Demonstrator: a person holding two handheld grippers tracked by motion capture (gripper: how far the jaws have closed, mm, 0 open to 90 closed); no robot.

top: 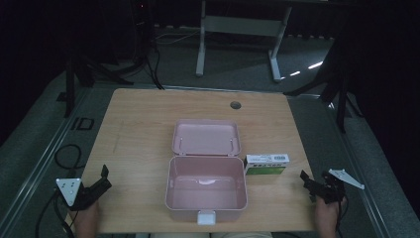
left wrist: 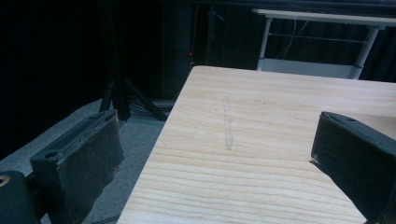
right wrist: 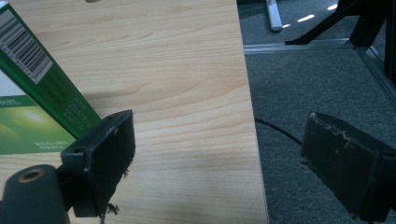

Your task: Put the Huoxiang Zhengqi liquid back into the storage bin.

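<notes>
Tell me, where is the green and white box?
In the high view, the green and white box lies on the table, right of the open pink case, near the right gripper.

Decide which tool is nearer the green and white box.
Right. The right tool sits just beside the green and white box; the left tool is across the pink case.

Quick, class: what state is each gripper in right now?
Left gripper: open, holding nothing.
Right gripper: open, holding nothing; the green box lies beside it.
</notes>
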